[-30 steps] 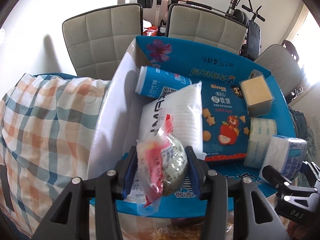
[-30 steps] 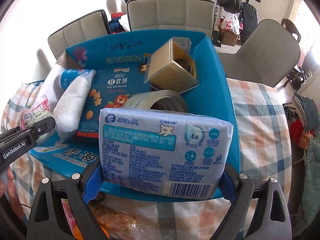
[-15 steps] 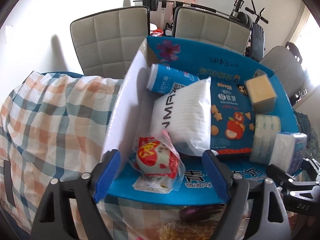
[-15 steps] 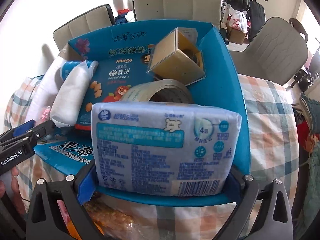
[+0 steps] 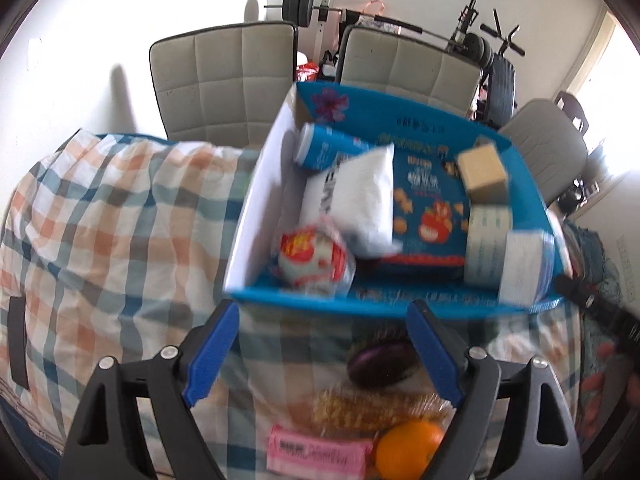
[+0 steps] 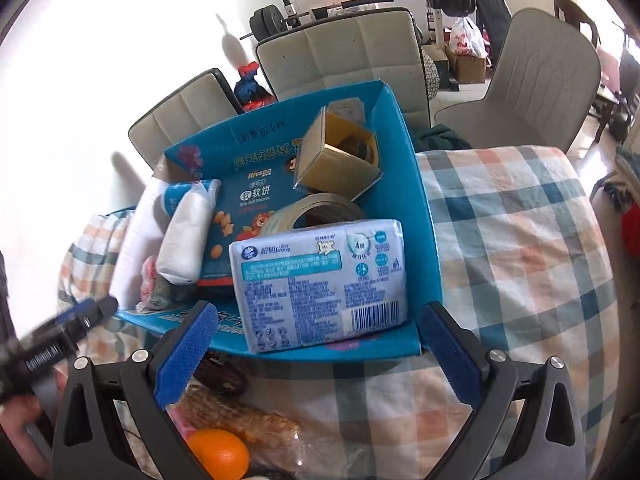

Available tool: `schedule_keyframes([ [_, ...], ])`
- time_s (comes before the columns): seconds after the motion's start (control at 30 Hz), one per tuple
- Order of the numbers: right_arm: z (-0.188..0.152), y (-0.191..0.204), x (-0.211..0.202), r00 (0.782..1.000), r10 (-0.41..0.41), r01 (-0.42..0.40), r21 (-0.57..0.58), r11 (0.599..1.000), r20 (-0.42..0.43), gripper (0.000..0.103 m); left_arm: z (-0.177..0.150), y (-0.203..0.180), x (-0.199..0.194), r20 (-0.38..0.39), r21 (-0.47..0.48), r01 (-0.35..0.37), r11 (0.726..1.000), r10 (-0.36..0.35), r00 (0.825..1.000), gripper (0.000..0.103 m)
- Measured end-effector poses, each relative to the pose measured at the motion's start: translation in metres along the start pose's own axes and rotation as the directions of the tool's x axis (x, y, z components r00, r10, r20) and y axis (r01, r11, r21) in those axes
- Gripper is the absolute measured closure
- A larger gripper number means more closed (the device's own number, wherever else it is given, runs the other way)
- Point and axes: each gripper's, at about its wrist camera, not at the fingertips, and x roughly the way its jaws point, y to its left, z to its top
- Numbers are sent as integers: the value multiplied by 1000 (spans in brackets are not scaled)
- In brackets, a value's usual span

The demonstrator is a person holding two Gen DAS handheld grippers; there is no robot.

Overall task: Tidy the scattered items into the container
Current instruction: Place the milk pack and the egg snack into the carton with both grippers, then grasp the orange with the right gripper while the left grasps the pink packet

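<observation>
A blue cardboard box point(image 5: 400, 304) point(image 6: 424, 216) stands on the checked tablecloth. Inside lie a red-and-white wrapped snack point(image 5: 312, 256), a white pouch point(image 5: 356, 196), a blue can point(image 5: 324, 148), a biscuit pack point(image 6: 244, 216), a tape roll point(image 6: 316, 208), a clear cube box point(image 6: 340, 160) and a blue tissue pack point(image 6: 320, 280) point(image 5: 524, 264). My left gripper point(image 5: 324, 348) hangs open before the box's near wall, empty. My right gripper point(image 6: 316, 344) is open too, pulled back from the tissue pack. On the cloth in front lie a dark oval item point(image 5: 380, 364), wrapped corn point(image 5: 372, 408), an orange point(image 5: 408, 448) point(image 6: 218, 454) and a pink packet point(image 5: 320, 454).
Padded chairs point(image 5: 224, 80) point(image 6: 532, 84) stand behind the table, with gym gear along the far wall. The tablecloth point(image 5: 100, 240) point(image 6: 520, 240) stretches left and right of the box. A person's hand point(image 6: 20, 416) holds the left gripper at the edge of the right wrist view.
The left gripper let the wrapped snack drop into the box, opened wide and drew back. The right gripper released the tissue pack inside the box and pulled back and up.
</observation>
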Motion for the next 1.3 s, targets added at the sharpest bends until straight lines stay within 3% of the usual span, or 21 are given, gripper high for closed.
schedule_keyframes([
  [0.1, -7, 0, -10, 1000, 16, -16, 2, 1000, -20, 0, -34, 9, 8, -73, -37, -13, 999, 10, 997, 16],
  [0.17, -19, -1, -16, 998, 45, -45, 3, 999, -44, 0, -59, 21, 19, -152, -114, -23, 993, 5, 988, 16],
  [0.3, -50, 0, -16, 986, 115, -114, 16, 993, -124, 0, -97, 42, 43, -269, -318, -33, 947, -58, 961, 16],
  [0.37, -64, 4, -11, 978, 133, -132, 16, 991, -158, 0, -107, 43, 58, -306, -374, -48, 926, -74, 949, 16],
  [0.53, -85, 23, 5, 959, 167, -168, 16, 986, -231, 0, -117, 48, 77, -307, -469, -43, 882, -118, 944, 13],
  [0.57, -87, 30, 9, 952, 175, -180, 3, 984, -250, 0, -119, 48, 77, -307, -464, -36, 885, -122, 944, 18],
  [0.73, -98, 68, 26, 918, 157, -218, -133, 967, -364, 0, -126, 60, 69, -296, -437, -23, 899, -120, 948, 21],
  [0.8, -101, 82, 33, 914, 96, -194, -216, 957, -394, 0, -127, 72, 59, -276, -419, -44, 907, -81, 958, 68],
  [0.9, -105, 96, 42, 900, 57, -201, -295, 934, -433, 0, -126, 89, 54, -280, -422, -36, 906, -93, 955, 90],
  [0.97, -108, 102, 49, 883, 28, -210, -341, 916, -468, 0, -128, 98, 57, -305, -432, -36, 901, -109, 946, 90],
  [1.03, -112, 108, 59, 866, -28, -198, -396, 897, -499, 0, -135, 106, 56, -311, -518, 2, 856, -190, 931, 83],
  [1.1, -117, 118, 67, 848, -79, -206, -463, 862, -524, 0, -142, 106, 51, -298, -577, 28, 817, -242, 923, 36],
  [1.13, -120, 121, 71, 838, -97, -213, -485, 848, -537, 0, -146, 105, 49, -284, -612, 39, 790, -266, 921, 29],
  [1.2, -128, 128, 81, 813, -138, -228, -528, 818, -565, 0, -151, 100, 53, -271, -670, 42, 741, -297, 916, 26],
  [1.3, -139, 134, 95, 800, -207, -213, -589, 779, -563, 2, -155, 86, 71, -300, -710, 5, 704, -308, 903, 27],
])
